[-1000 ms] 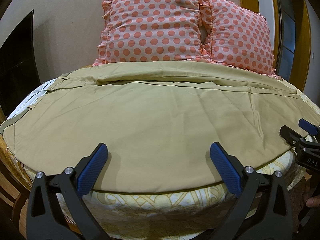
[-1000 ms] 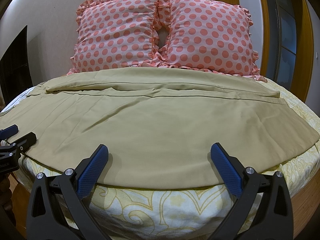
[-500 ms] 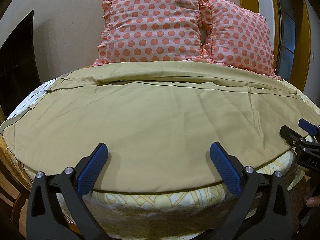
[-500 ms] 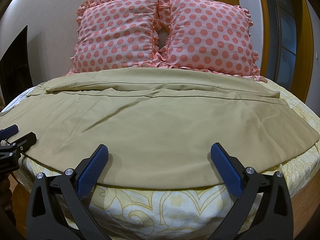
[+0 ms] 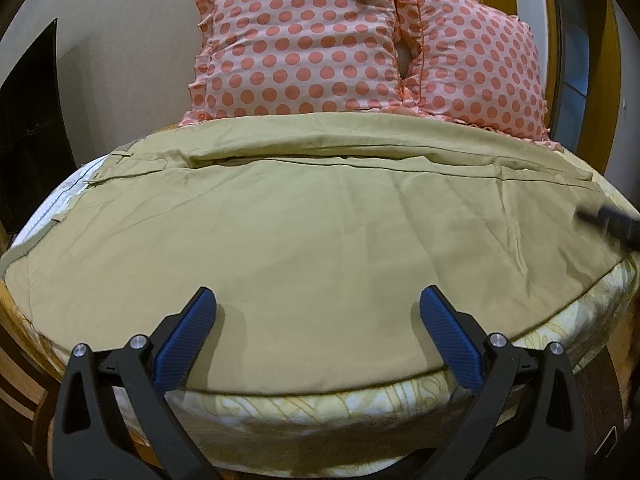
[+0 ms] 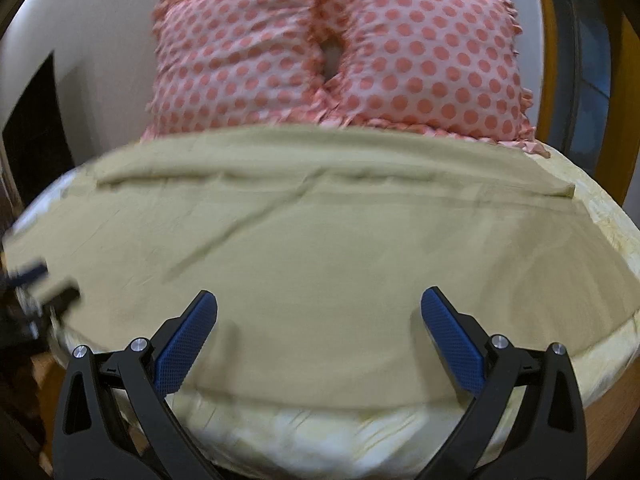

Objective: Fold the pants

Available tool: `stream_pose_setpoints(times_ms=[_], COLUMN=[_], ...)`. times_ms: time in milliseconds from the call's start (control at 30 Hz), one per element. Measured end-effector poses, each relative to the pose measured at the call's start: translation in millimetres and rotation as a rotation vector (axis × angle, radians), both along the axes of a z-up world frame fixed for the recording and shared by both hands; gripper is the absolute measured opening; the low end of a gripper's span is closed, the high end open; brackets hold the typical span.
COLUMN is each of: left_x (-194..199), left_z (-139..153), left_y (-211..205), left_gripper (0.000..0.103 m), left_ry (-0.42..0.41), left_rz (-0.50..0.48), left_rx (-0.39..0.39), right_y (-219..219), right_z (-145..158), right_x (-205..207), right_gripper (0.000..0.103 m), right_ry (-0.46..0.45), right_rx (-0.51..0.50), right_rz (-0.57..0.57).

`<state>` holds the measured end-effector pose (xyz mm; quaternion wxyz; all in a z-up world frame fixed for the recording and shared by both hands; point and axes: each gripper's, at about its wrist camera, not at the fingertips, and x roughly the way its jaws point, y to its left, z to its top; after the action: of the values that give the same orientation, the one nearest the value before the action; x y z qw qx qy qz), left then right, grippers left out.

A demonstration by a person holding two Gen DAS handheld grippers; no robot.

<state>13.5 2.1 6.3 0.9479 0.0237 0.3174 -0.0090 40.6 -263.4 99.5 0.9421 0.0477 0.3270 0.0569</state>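
Pants point(image 5: 320, 248) lie spread flat across the bed point(image 5: 360, 404), long axis left to right, olive-tan cloth. The far edge shows a long seam and what looks like one leg laid over the other, just in front of two spotted pillows point(image 5: 304, 40) against the wall. The near edge runs along the near side of the mattress, where patterned sheet shows below it.

Left tool point(image 5: 318, 332): arms wide apart, holding nothing, poised over the near edge of the cloth left of centre. Right tool point(image 6: 319, 332): likewise spread apart and empty, over the near edge further right. Its view is smeared, so fine detail of the cloth is unreadable there.

Progress, my reading: the pants appear laid out and smoothed, possibly with a lengthwise fold already made, though I cannot confirm that from the seam line alone. No crosswise fold is visible. Remaining: grip the cloth, bring one end over the other, then flatten.
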Motion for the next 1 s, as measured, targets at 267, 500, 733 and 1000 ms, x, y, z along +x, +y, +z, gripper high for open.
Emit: stream_pose_setpoints(times_ms=[267, 500, 733, 1000], left_x=[35, 58, 70, 71], left_z=[36, 42, 34, 30], left_y=[10, 18, 21, 25], left_gripper=[0.101, 0.101, 0.101, 0.101], left_ry=[-0.057, -0.050, -0.019, -0.014], left_rz=[0.081, 0.107, 0.094, 0.097], left_rx=[0.047, 0.036, 0.033, 0.003], right_y=[-120, -193, -214, -249], right_z=[26, -17, -55, -60], right_x=[184, 316, 349, 317], right_gripper=[0.102, 0.078, 0.059, 0.005], right_ry=[0.148, 0.337, 0.382, 0.213], right_rx=[0.122, 0.159, 0.011, 0.180], right_rz=[-0.370, -0.668, -0.801, -0.681])
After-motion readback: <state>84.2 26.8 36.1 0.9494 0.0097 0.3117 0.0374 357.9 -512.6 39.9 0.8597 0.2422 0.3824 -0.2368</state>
